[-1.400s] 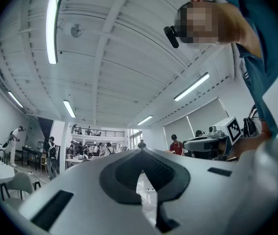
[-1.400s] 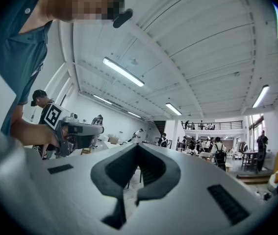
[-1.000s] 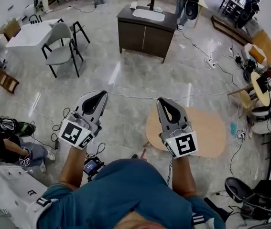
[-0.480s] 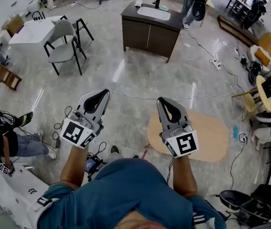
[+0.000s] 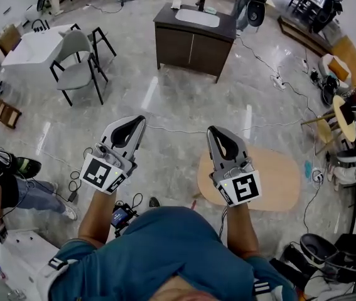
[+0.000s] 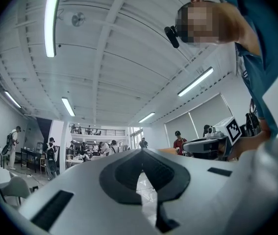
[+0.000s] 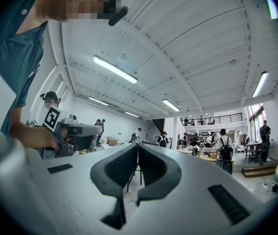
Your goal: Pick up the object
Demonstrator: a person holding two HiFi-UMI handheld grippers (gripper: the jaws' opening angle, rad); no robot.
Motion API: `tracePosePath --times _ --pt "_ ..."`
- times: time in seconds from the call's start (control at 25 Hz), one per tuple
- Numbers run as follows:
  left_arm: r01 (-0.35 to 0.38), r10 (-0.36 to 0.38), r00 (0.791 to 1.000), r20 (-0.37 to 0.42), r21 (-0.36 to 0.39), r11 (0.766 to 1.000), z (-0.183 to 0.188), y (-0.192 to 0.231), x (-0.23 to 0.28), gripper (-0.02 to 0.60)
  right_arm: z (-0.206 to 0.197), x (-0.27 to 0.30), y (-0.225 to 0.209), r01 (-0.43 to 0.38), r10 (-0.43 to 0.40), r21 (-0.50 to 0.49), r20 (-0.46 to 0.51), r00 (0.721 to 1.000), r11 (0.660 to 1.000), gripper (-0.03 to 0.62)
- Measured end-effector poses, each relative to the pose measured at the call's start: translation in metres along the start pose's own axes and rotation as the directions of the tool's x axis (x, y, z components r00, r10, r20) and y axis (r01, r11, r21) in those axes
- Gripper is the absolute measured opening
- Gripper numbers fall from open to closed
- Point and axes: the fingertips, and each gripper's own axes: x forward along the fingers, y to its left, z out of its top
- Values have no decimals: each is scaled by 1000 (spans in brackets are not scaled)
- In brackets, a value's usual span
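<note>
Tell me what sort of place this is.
Probably a big open workshop or lab hall: a marbled floor strewn with cables, a dark sink cabinet, a white table with chairs, and a railed balcony under strip lights.
</note>
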Motion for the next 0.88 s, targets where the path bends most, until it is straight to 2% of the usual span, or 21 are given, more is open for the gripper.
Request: tracePosePath --times 0.44,0.88 --pt "28 -27 1000 15 -19 999 -10 44 -4 5 -6 38 13 30 -30 -18 -7 1000 999 15" --pt "7 -7 1000 -3 -12 1000 -29 52 33 5 -25 54 -26 15 -15 -5 -1 1000 1000 15"
